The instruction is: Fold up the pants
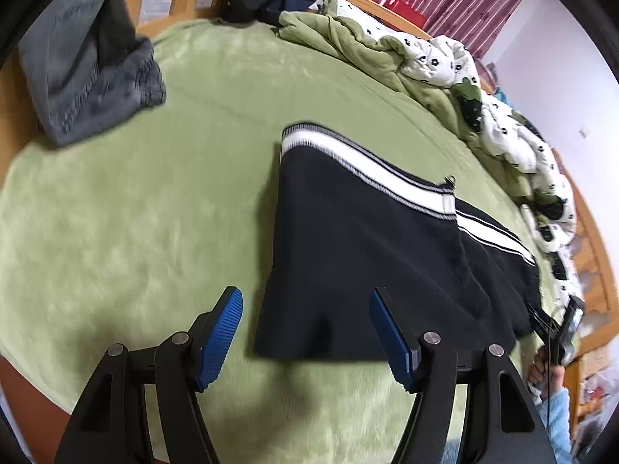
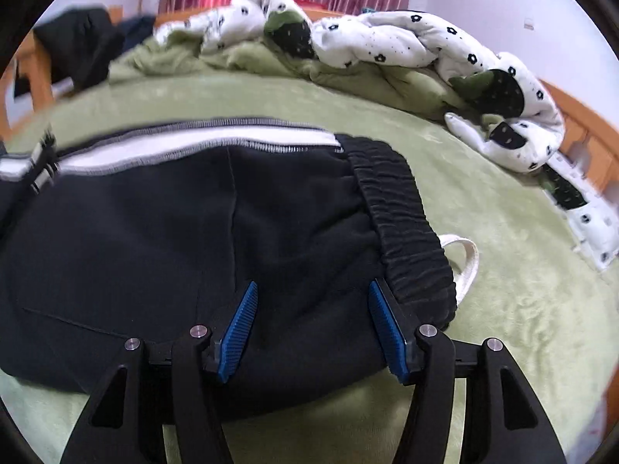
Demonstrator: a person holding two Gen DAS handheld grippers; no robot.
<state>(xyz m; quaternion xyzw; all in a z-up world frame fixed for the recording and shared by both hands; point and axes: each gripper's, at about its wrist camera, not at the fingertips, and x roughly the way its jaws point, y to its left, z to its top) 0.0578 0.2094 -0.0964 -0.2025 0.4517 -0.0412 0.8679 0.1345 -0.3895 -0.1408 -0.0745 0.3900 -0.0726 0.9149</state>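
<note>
While both grippers hang apart w/ nothing clamped, the main risk is a sloppy pinch: the left gripper (image 1: 305,332) sits at the near corner of the black track pants (image 1: 371,255), so closing there could catch only the top layer & peel the fold open. Right gripper (image 2: 311,323), jaws spread over the fabric just beside the elastic waistband (image 2: 402,228), could snag the white drawstring (image 2: 466,263) or bunch the thick fleece, dragging the stack askew on the fuzzy green bed blanket (image 1: 127,208). Pants lie on the bed, roughly mid-blanket, seemingly already doubled leg on leg; black fleece-like cloth, white side stripe (image 1: 367,168) w/ grey stitching along the far edge, waistband at the right end. Grey garment (image 1: 89,65) & rumpled floral quilt (image 2: 406,46) sit well apart, so prob. no interference
</note>
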